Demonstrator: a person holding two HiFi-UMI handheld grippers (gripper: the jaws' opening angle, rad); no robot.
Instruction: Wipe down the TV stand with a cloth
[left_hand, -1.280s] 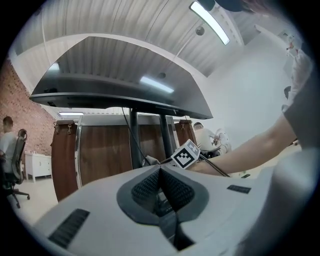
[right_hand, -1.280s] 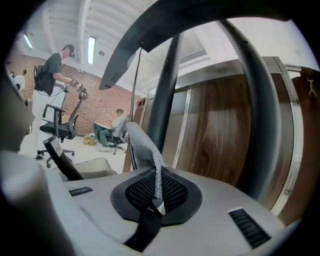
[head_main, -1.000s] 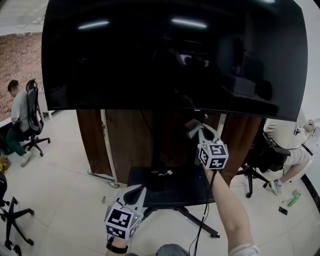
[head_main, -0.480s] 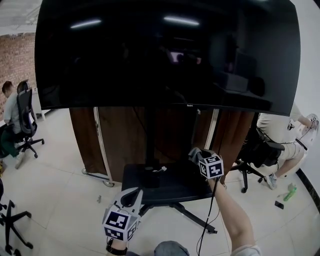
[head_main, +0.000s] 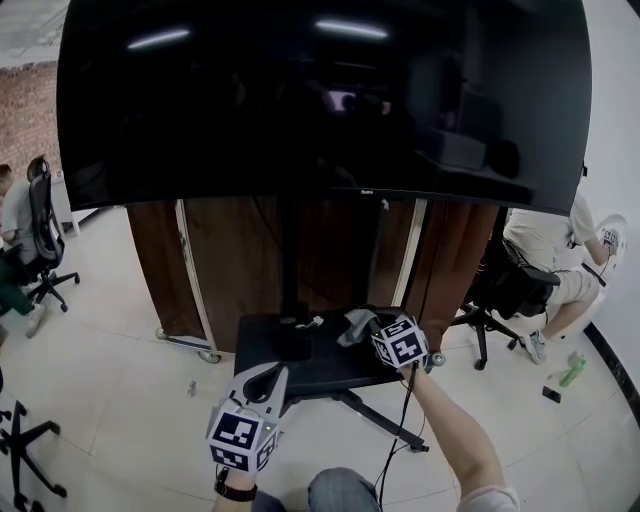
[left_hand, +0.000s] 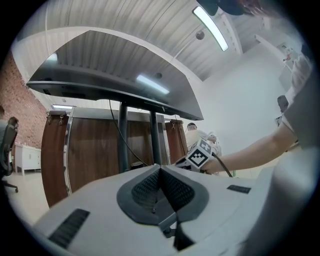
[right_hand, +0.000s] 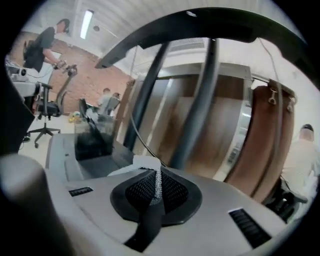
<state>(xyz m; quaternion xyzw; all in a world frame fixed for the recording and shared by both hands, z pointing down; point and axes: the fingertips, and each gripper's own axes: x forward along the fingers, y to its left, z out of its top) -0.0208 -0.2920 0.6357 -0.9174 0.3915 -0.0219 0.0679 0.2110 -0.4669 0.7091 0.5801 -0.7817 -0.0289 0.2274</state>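
Note:
A big black TV (head_main: 320, 100) stands on a pole (head_main: 290, 270) over the stand's black base plate (head_main: 290, 368). My right gripper (head_main: 368, 326) is low over the plate's right rear part, shut on a grey cloth (head_main: 354, 324) that rests there. In the right gripper view a strip of pale cloth (right_hand: 156, 181) shows pinched between the closed pads, with the plate (right_hand: 92, 162) to the left. My left gripper (head_main: 268, 378) hovers at the plate's front edge, shut and empty; in its own view the left gripper (left_hand: 160, 172) has its pads meeting on nothing.
Brown wooden panels (head_main: 230, 270) on castors stand behind the pole. Office chairs and seated people are at far left (head_main: 30, 250) and right (head_main: 540, 270). A green bottle (head_main: 570, 372) lies on the floor at right. A cable (head_main: 400, 420) hangs from my right gripper.
My right gripper came down from just under the TV's lower edge to the base plate, carrying the cloth. The left gripper stayed low near the plate's front.

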